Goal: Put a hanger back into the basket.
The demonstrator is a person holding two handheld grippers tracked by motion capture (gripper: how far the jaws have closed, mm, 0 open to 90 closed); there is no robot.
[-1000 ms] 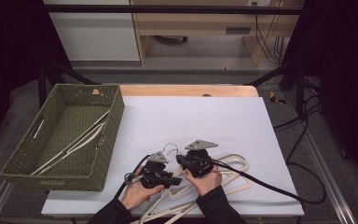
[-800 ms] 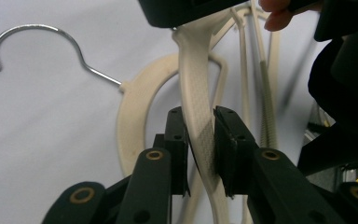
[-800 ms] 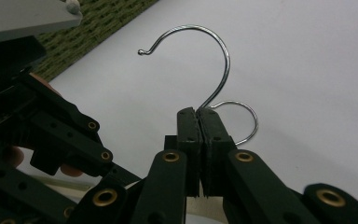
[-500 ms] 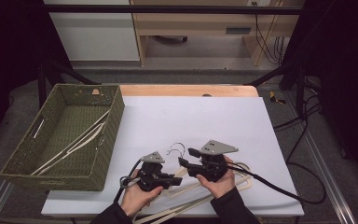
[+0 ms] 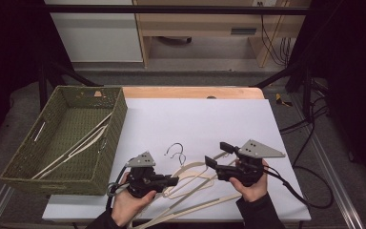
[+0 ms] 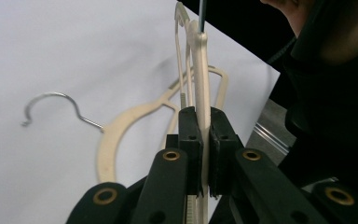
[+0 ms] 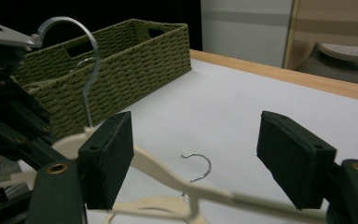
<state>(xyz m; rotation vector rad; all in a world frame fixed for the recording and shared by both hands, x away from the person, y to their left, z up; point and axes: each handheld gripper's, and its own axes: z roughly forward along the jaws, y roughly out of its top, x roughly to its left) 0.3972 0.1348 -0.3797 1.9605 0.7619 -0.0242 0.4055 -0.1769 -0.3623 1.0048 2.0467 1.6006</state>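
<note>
Cream plastic, thin and springy: the lifted hanger (image 6: 201,70) is pinched edge-on in the left hand-held gripper (image 6: 204,154), whose jaws are clenched flat on its arm. In the high view this hanger (image 5: 195,168) hangs near the front edge of the white bench (image 5: 195,119), just above the other hangers (image 5: 190,205) that lie tangled there, their wire hooks (image 5: 176,151) pointing toward the middle of the sheet.

The right hand-held gripper (image 7: 200,158) is released; its jaws have just been opening, and a cream hanger arm passes between the pads without being pressed by either. In the high view that gripper (image 5: 218,155) sits just beside the hanger's right shoulder.

To the left stands the green woven basket (image 5: 109,143), with two hangers (image 5: 74,145) lying slantwise inside.

The likely trouble is the tangle. The lifted hanger's frame seems threaded among its neighbours, so pulling it toward the basket could drag a second one along or snag a hook on another's arm. With only one narrow grip near one end, the hanger may also swing or twist in the pads and slip. Carried low, its hook could catch the basket's near wall rather than clear it.
</note>
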